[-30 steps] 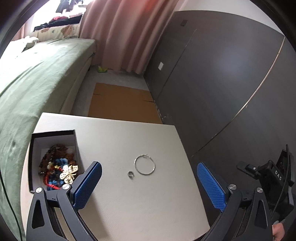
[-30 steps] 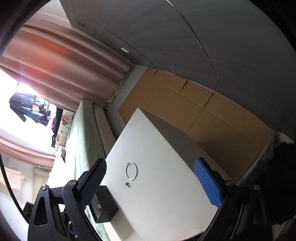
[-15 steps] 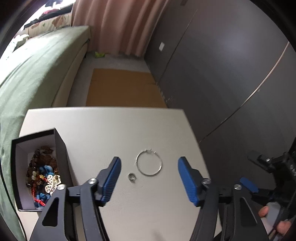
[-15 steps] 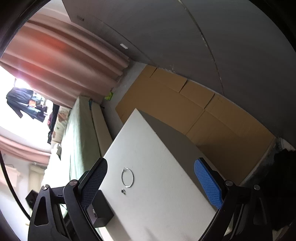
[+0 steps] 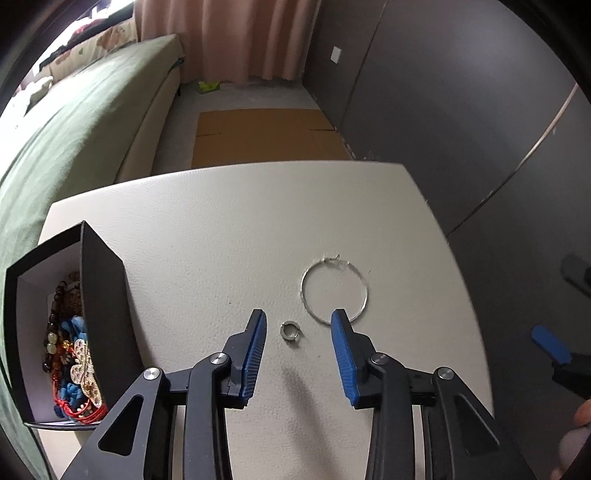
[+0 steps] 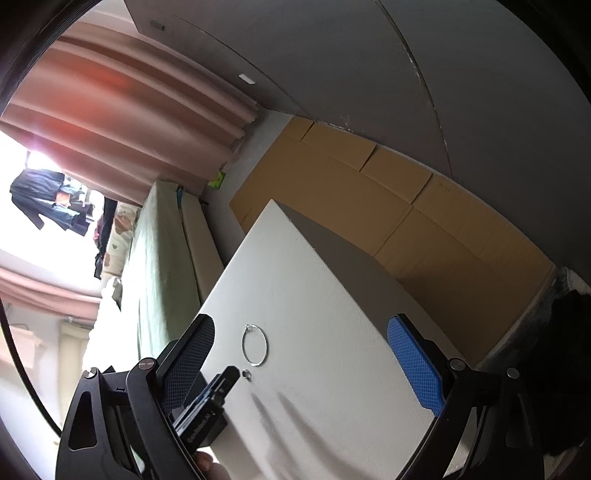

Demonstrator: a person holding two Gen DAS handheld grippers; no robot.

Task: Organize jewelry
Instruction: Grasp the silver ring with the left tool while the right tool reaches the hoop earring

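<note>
Box [image 5: 103, 280] holds most pcs; small ring [image 5: 290, 329] & hoop [image 5: 334, 290] left; your left gripper [image 5: 297, 325], jaws just narrowing, brackets the ring ungripped, right gripper [image 6: 301, 354] wide, empty.

A home bedroom: green-covered bed [image 5: 74, 122], pink curtains [image 5: 229, 33].

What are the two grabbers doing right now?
Left gripper: open, jaws just been closing around the small ring, not touching it.
Right gripper: open, holding nothing.
</note>
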